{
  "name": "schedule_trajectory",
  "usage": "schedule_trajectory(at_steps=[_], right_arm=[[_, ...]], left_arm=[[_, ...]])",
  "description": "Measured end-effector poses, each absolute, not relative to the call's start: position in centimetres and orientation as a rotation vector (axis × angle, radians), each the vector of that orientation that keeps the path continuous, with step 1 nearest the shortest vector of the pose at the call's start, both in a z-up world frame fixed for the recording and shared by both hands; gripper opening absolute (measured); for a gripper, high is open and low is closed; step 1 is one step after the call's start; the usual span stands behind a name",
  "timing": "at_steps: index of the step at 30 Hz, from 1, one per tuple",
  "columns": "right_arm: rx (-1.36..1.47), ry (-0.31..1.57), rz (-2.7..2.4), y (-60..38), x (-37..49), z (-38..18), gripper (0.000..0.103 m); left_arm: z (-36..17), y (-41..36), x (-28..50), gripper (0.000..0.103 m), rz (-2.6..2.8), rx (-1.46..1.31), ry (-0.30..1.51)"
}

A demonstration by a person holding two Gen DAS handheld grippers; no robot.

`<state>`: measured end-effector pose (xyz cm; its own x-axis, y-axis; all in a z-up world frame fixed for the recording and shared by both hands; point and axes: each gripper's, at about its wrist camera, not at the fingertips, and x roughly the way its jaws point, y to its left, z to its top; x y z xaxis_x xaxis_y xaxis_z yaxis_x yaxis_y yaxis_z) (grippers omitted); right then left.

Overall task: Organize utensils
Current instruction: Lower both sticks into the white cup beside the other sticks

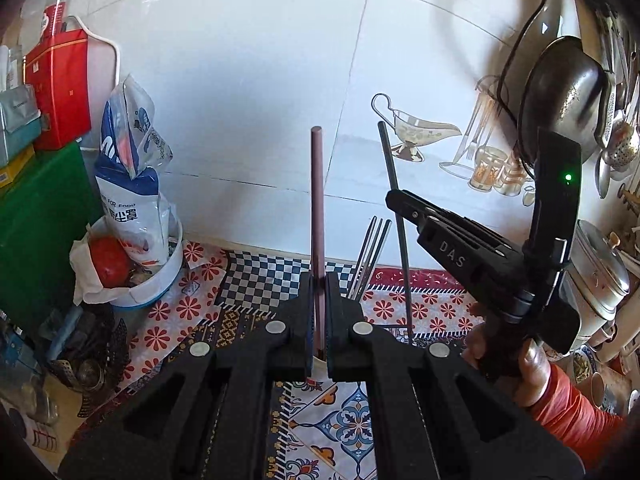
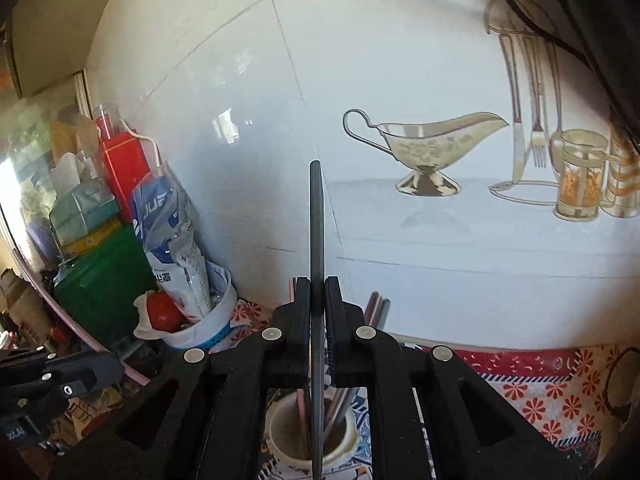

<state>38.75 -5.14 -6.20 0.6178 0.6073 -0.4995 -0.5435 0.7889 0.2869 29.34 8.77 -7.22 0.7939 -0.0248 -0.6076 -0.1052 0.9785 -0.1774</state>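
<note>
My left gripper [image 1: 319, 304] is shut on a brown chopstick [image 1: 317, 208] that stands upright. My right gripper [image 2: 318, 300] is shut on a dark grey chopstick [image 2: 316, 240], also upright, with its lower end over a cream utensil cup [image 2: 280, 444]. The cup holds several other sticks [image 2: 340, 408]. In the left wrist view the right gripper [image 1: 394, 196] is to the right, holding the grey chopstick [image 1: 394, 184] next to several metal chopsticks [image 1: 370, 256]. The cup is hidden behind my left fingers [image 1: 306, 320] there.
A white bowl [image 1: 160, 288] with a blue-white bag and a red fruit stands at the left on the patterned cloth [image 1: 420, 312]. Red and green boxes [image 1: 60, 92] stack at far left. A tiled wall is close behind. Pots and hanging ladles [image 1: 600, 140] crowd the right.
</note>
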Motion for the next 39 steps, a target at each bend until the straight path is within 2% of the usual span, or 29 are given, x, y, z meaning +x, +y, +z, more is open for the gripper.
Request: schedule_trajectory(at_steps=[12,22,39], right_arm=[[0.087,0.532,0.644,-2.0,40.3,-9.1,0.006],[0.057,0.627,0.652,-2.5,40.4,-13.0,0.006],[-0.053,0.840,0.726,-4.6,39.0,-15.4,0.006]], left_arm=[[-9.5,10.2,32.4,0.003,0.031,-0.241,0.725],[-12.7,9.6,34.8,0.003,0.005,-0.240,0.818],[-15.1,8.5,36.3,0.003,-0.018,-0.227,0.921]])
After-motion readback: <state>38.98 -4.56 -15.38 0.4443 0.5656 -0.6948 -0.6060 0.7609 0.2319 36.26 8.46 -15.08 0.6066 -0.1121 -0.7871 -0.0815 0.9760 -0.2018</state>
